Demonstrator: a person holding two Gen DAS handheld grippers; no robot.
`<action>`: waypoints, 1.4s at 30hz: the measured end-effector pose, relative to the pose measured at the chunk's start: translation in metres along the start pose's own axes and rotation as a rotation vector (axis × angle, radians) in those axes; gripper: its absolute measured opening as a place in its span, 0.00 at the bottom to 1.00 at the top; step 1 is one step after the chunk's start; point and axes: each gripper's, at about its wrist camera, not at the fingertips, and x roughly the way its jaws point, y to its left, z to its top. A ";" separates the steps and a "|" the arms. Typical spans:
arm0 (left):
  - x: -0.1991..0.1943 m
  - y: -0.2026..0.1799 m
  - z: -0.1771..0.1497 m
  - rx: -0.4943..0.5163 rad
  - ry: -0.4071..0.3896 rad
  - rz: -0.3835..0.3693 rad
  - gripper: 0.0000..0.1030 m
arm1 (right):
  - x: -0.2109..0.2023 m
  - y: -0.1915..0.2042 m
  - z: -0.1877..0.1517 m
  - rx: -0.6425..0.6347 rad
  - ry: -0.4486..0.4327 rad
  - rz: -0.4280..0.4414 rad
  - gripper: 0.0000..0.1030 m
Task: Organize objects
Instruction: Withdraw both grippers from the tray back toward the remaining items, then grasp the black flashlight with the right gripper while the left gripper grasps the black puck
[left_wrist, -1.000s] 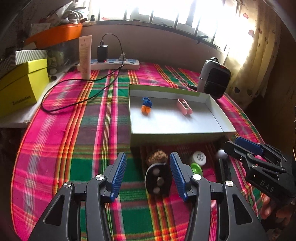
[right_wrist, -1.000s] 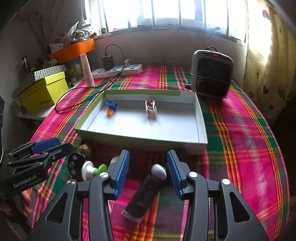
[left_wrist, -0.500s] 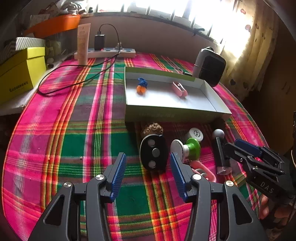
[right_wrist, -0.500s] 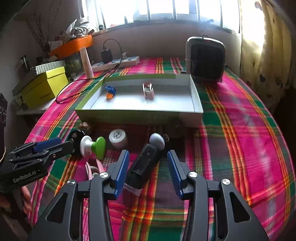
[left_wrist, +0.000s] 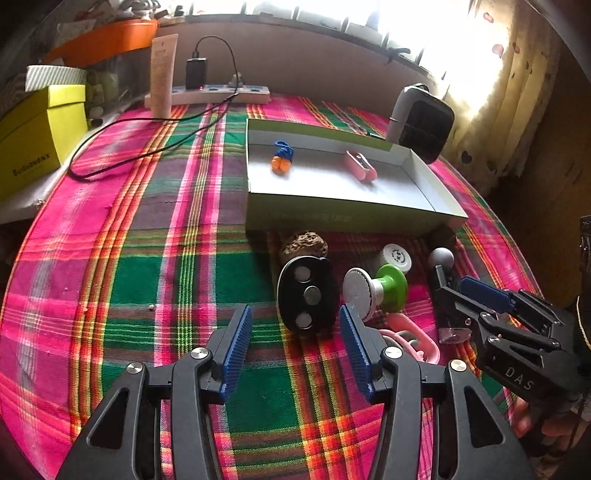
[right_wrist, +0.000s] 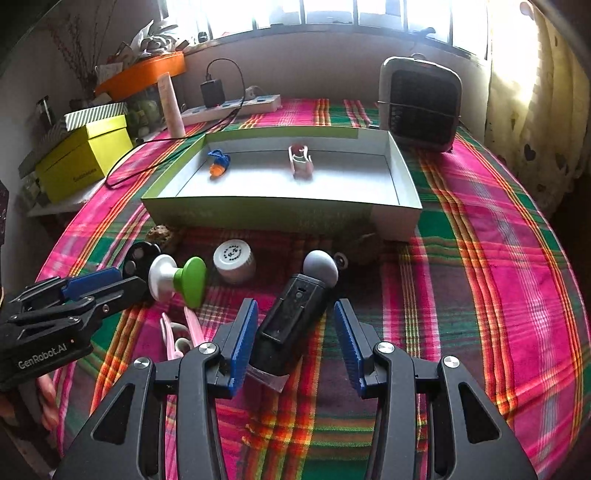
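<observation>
My left gripper (left_wrist: 295, 321) is open low over the plaid cloth, and a black oval disc (left_wrist: 308, 299) with three silver dots lies just past its fingertips. My right gripper (right_wrist: 295, 314) is open around a black wand (right_wrist: 291, 321) with a grey ball tip; the right pad stands clear of it. A green and white knob (right_wrist: 177, 278), a white jar (right_wrist: 234, 258), a brown lump (left_wrist: 303, 243) and pink scissors (left_wrist: 417, 343) lie between them. A shallow white box (right_wrist: 258, 214) behind holds a blue and orange piece (right_wrist: 218, 164) and a pink clip (right_wrist: 301, 162).
A grey heater (right_wrist: 421, 103) stands behind the box on the right. A power strip (left_wrist: 221, 94) with a black cable, a tall tube (left_wrist: 162, 74) and a yellow box (left_wrist: 33, 136) sit at the back left. The round table drops off near both grippers.
Both grippers have sunk a little and tipped, so the disc and the wand now sit higher in the views. The jaw widths are unchanged, and no object has moved.
</observation>
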 end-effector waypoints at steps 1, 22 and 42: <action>0.001 0.000 0.000 -0.001 0.001 0.001 0.47 | 0.000 0.000 0.000 0.002 0.002 -0.001 0.43; 0.007 -0.004 0.004 0.022 0.006 0.005 0.47 | -0.003 -0.017 -0.012 -0.006 0.027 -0.028 0.43; 0.014 -0.008 0.011 0.023 0.010 0.038 0.47 | -0.005 -0.018 -0.015 -0.053 0.014 -0.014 0.37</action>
